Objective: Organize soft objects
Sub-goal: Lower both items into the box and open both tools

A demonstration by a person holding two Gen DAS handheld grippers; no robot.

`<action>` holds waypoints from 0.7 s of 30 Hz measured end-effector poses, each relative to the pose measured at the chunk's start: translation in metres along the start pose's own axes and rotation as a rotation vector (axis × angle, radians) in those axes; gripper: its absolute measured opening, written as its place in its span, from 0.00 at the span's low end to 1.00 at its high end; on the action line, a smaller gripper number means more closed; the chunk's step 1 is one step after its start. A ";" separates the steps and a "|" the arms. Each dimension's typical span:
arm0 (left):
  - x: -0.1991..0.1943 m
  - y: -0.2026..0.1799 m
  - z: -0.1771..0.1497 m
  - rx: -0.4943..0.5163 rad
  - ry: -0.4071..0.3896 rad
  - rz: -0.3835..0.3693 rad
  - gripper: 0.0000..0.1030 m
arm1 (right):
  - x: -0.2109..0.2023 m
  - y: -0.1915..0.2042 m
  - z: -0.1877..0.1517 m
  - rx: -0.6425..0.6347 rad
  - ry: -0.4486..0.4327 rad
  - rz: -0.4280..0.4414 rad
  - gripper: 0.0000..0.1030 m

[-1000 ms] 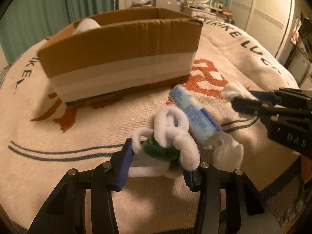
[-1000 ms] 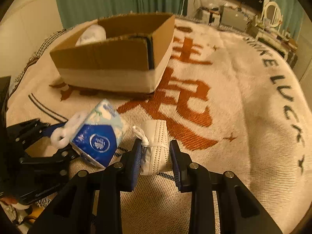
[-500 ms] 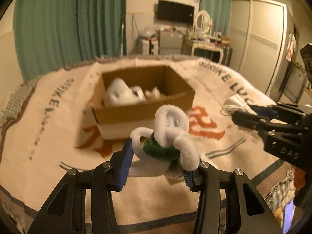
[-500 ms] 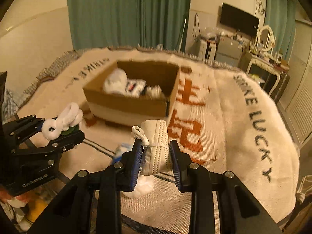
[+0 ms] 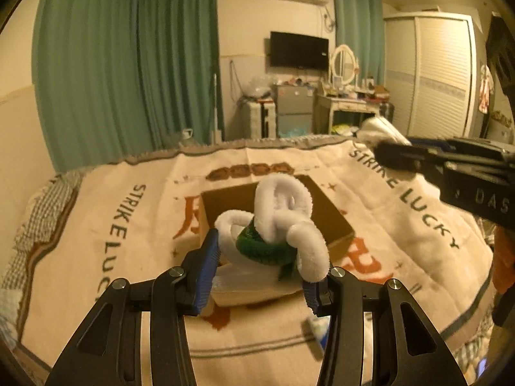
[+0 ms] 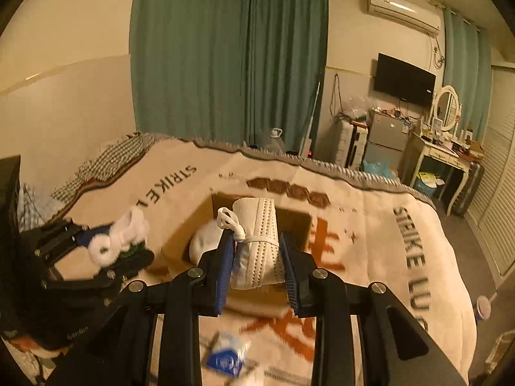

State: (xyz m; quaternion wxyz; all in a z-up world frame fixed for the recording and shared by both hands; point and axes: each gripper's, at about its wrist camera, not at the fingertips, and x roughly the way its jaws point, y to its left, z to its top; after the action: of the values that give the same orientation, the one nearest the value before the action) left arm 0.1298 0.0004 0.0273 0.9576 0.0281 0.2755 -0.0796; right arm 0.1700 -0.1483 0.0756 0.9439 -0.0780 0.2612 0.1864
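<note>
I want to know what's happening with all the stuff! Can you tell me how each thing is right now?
left gripper: shut on the fuzzy white and green toy, held up in the air.
right gripper: shut on the rolled white mask, also lifted.
cardboard box: open at the top, something white already inside.
blue tissue pack: lying on the blanket, not picked up.

The left gripper (image 5: pixel 262 271) is raised and points forward and slightly down, its blue-padded fingers (image 5: pixel 206 270) pressed against either side of a fuzzy white-and-green bundle (image 5: pixel 276 225) (the right pad is mostly hidden behind it). The right gripper (image 6: pixel 257 267) is held at a similar height just to its right, jaws closed narrowly on a rolled white cloth (image 6: pixel 257 244), which stands upright between the pads.
</note>
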 end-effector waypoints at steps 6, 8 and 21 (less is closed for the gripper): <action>0.058 0.015 0.020 -0.014 0.038 -0.003 0.44 | 0.057 -0.016 0.025 0.038 0.003 0.011 0.28; 0.081 0.021 0.024 -0.026 0.064 -0.014 0.44 | 0.080 -0.024 0.027 0.052 0.021 0.016 0.28; 0.177 0.028 0.021 -0.032 0.182 -0.042 0.44 | 0.220 -0.061 -0.004 0.142 0.200 0.068 0.28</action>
State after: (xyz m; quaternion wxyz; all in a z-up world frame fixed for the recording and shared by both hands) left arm 0.2937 0.0021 -0.0491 0.9270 0.0141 0.3632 -0.0923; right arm 0.3665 -0.1371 -0.0395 0.9095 -0.0202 0.3689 0.1906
